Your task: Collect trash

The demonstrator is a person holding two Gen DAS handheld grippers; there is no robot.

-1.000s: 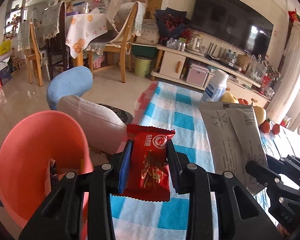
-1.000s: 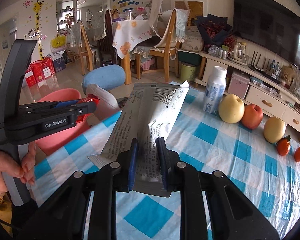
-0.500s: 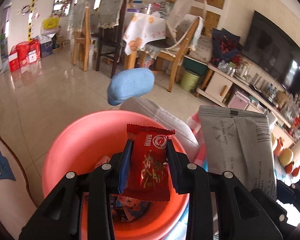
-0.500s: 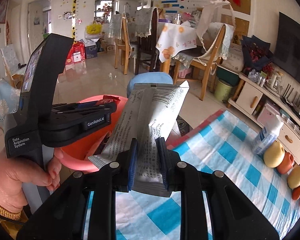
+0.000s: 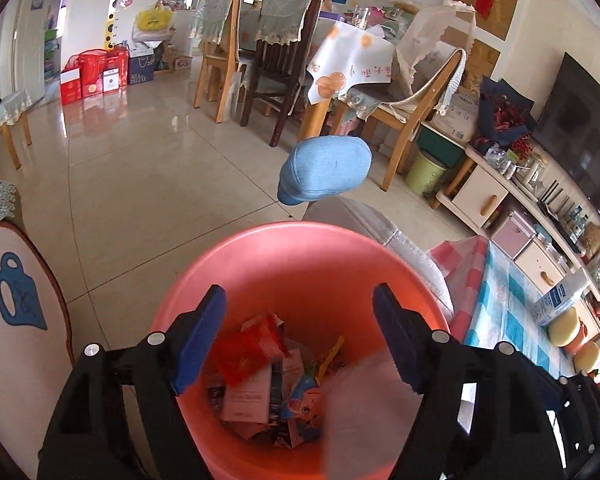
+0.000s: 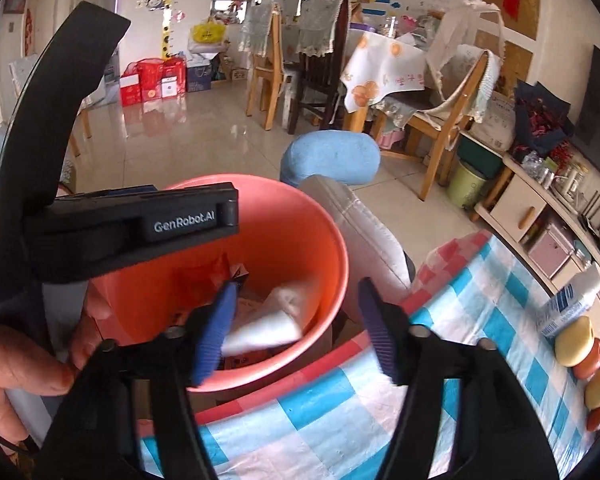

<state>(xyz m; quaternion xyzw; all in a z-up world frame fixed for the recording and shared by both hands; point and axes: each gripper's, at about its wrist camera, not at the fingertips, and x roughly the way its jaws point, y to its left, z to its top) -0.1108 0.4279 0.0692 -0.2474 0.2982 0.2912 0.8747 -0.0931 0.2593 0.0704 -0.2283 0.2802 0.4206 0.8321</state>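
Left gripper (image 5: 298,338) over the pink bin (image 5: 300,252), fingers just spread apart and empty, red wrapper (image 5: 250,346) among trash inside, right gripper (image 6: 294,330) likewise spread, grey packet (image 6: 268,326) blurred at twelve o'clock, inside the bin, checked desk (image 6: 480,320) at three o'clock.

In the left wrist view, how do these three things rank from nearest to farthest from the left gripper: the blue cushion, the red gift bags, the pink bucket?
1. Pink bucket: right under the open left gripper.
2. Blue cushion: just beyond the bucket, slightly right.
3. Red gift bags: far across the floor, upper left, by the wall.
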